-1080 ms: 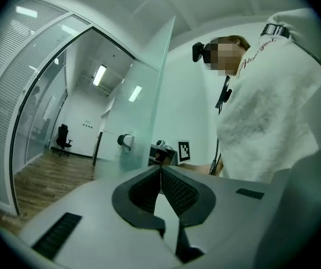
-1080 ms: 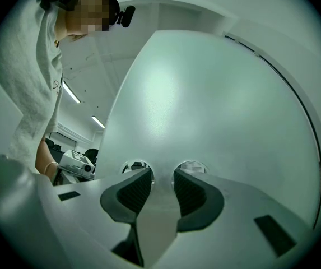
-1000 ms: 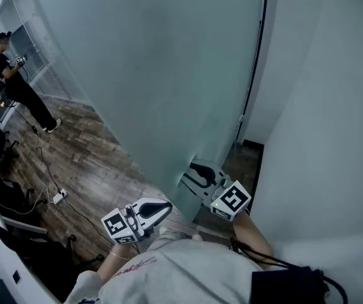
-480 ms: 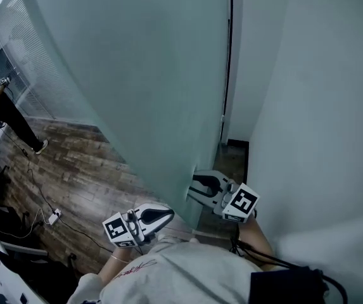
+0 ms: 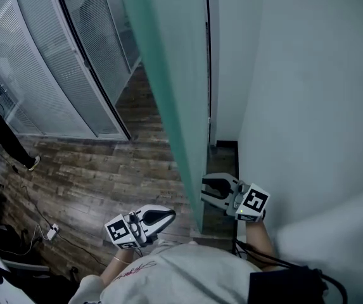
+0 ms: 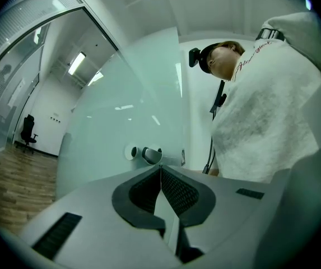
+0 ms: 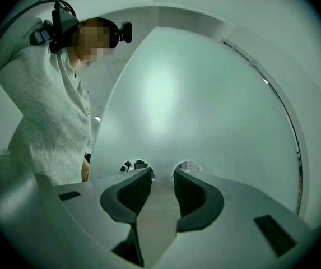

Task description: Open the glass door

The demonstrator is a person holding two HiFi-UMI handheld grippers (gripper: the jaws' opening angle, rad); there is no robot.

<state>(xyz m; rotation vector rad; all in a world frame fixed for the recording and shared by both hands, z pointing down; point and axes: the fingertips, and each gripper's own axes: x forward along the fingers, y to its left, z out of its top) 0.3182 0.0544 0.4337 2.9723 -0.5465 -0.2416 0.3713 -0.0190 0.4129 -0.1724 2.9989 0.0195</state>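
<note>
Head view shows the glass door (image 5: 168,75) almost edge-on to us. It lies close along the white wall (image 5: 308,106) on our right, and the wood floor (image 5: 105,163) is open to its left. We judge the opening mostly done.

The left gripper (image 5: 168,215) hangs free near our body on the floor side, its jaws pressed together on nothing. In the left gripper view the handle (image 6: 150,155) shows ahead, apart from that gripper.

The right gripper (image 5: 204,190) sits at the door's near edge, on the wall side. Its jaws stand part-spread and, as far as we can tell, pinch the handle's stem against the frosted pane.

What we think is left is to carry the door the last way toward the wall, then let go.
</note>
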